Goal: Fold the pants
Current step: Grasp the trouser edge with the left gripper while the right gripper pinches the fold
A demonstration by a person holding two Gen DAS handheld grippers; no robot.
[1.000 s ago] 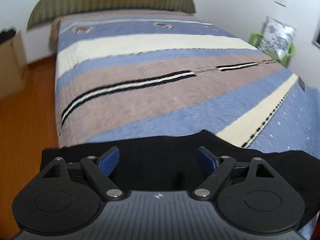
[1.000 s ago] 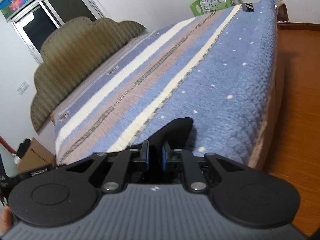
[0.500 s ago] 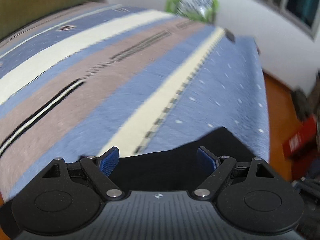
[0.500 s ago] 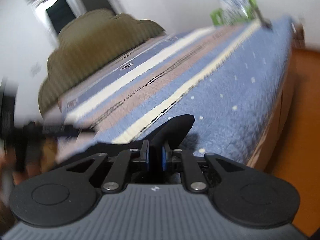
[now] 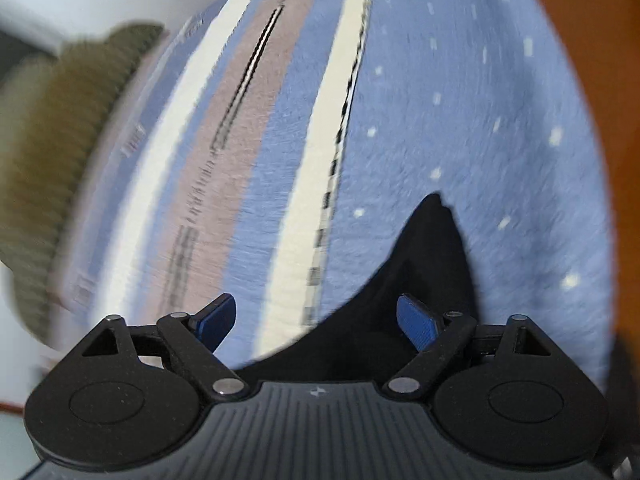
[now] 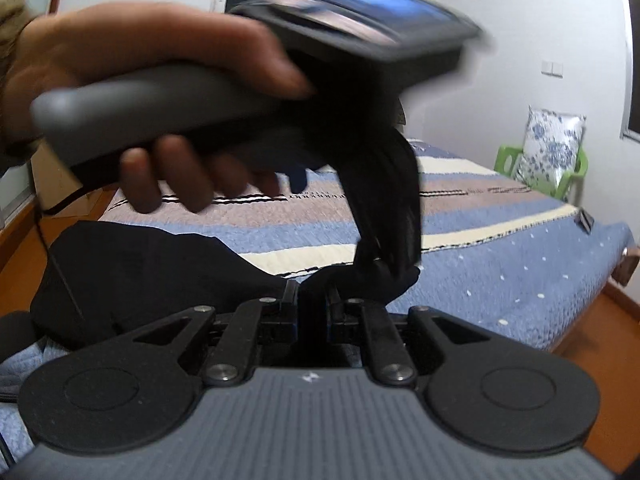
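Right gripper [image 6: 311, 300] is clamped on a bunch of the black pants [image 6: 160, 268], low over the near bed [image 6: 500, 264] edge. Left gripper [image 5: 316, 320], jaws wide apart and gripping nothing, crosses above in the person's hand [image 6: 132, 80], blurred, with cloth seeming to hang beneath it. Most of the pants lie heaped on the blanket at the near-left corner. Looks like the step of gathering an end to start a fold; next, the left should pinch a matching edge so both can lift and lay it over.
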